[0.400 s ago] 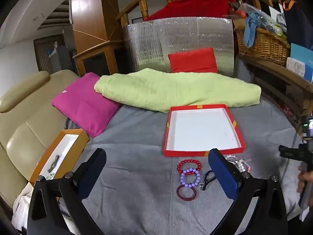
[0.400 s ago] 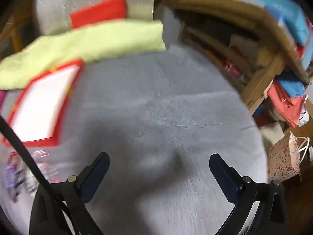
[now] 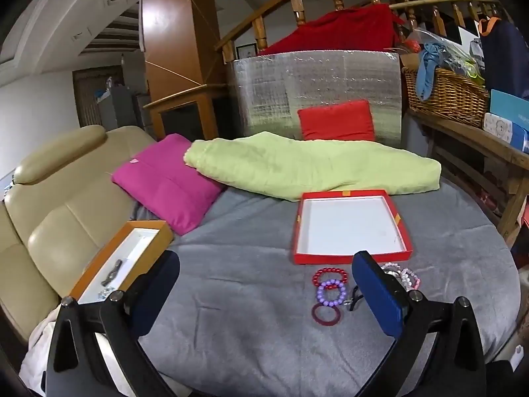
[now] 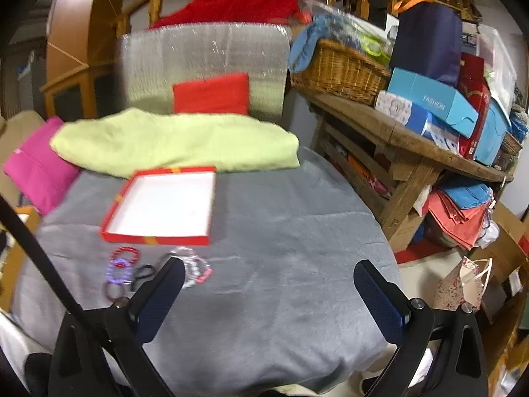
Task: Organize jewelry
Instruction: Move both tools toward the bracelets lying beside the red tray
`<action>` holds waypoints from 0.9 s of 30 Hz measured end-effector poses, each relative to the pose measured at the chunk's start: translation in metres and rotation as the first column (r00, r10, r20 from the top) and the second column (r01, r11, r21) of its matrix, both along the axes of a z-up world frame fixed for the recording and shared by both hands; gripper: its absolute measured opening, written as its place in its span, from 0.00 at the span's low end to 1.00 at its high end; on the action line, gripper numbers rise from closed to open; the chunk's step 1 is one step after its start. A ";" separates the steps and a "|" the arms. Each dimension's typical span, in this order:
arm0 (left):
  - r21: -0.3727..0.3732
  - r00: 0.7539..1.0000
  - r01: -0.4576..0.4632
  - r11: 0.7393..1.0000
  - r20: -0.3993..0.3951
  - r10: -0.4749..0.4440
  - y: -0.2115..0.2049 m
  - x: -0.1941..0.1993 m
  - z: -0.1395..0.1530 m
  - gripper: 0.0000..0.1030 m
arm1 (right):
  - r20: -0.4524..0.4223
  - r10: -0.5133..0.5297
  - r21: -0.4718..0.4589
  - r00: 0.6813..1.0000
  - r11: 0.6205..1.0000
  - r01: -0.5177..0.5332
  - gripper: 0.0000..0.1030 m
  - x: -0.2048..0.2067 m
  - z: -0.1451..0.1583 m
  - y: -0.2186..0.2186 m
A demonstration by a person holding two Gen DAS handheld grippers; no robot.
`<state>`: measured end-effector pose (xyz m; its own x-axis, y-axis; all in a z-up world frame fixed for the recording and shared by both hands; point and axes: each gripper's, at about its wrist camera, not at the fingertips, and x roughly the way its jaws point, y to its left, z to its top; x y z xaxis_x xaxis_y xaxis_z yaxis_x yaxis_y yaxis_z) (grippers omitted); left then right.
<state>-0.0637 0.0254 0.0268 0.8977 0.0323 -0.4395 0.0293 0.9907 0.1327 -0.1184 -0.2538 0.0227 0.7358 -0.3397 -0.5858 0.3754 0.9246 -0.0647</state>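
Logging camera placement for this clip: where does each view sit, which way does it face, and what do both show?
Left wrist: rides the left gripper, looking forward and slightly down over the grey blanket at the red tray and bracelets; only its open fingers show.
Right wrist: rides the right gripper, further right, facing the same way, catching the wooden shelf; its open fingers show.
Shared: tray, bracelets, green quilt, red cushion.

Beaded bracelets (image 3: 330,289) lie clustered flat on grey cloth just before the empty red tray (image 3: 352,256).
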 end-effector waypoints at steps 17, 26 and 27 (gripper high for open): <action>0.018 0.999 0.007 1.000 0.040 -0.007 0.017 -0.030 0.028 1.00 | 0.102 0.012 -0.008 0.995 1.000 -0.011 1.00 -0.031 0.032 0.039; 0.028 1.000 0.013 1.000 0.009 -0.013 0.008 -0.018 0.012 1.00 | 0.100 0.023 -0.026 0.995 0.999 -0.021 1.00 -0.023 0.027 0.045; 0.028 1.000 0.014 1.000 0.007 -0.014 0.008 -0.017 0.011 1.00 | 0.098 0.026 -0.027 0.995 0.999 -0.023 1.00 -0.022 0.025 0.046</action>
